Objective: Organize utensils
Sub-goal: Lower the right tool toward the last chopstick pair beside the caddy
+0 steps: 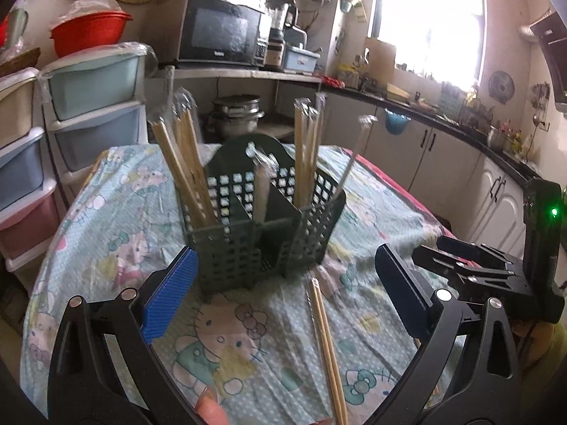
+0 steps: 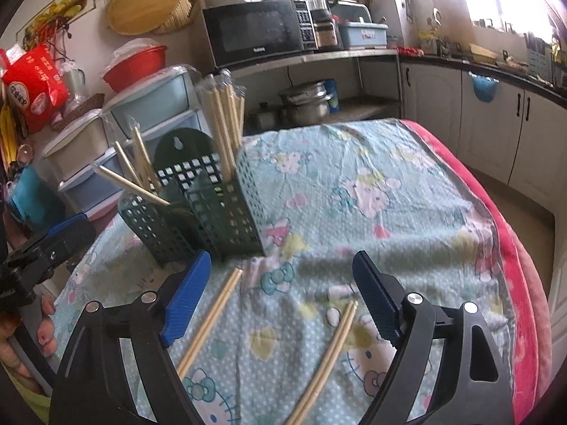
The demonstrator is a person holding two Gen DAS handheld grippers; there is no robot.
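A dark green perforated utensil holder (image 1: 262,226) stands on the patterned tablecloth and holds several wrapped bamboo chopstick pairs upright; it also shows in the right wrist view (image 2: 212,209). My left gripper (image 1: 283,283) is open and empty just in front of the holder. A chopstick pair (image 1: 327,347) lies on the cloth between its fingers. My right gripper (image 2: 280,294) is open and empty to the right of the holder. Two chopstick pairs lie on the cloth below it, one on the left (image 2: 209,322) and one on the right (image 2: 329,357).
The table with the Hello Kitty cloth (image 2: 372,184) has a red edge on the right. Plastic drawer units (image 1: 95,106) stand behind it at the left. A microwave (image 1: 221,32) sits on a shelf at the back. Kitchen cabinets (image 1: 443,156) run along the right.
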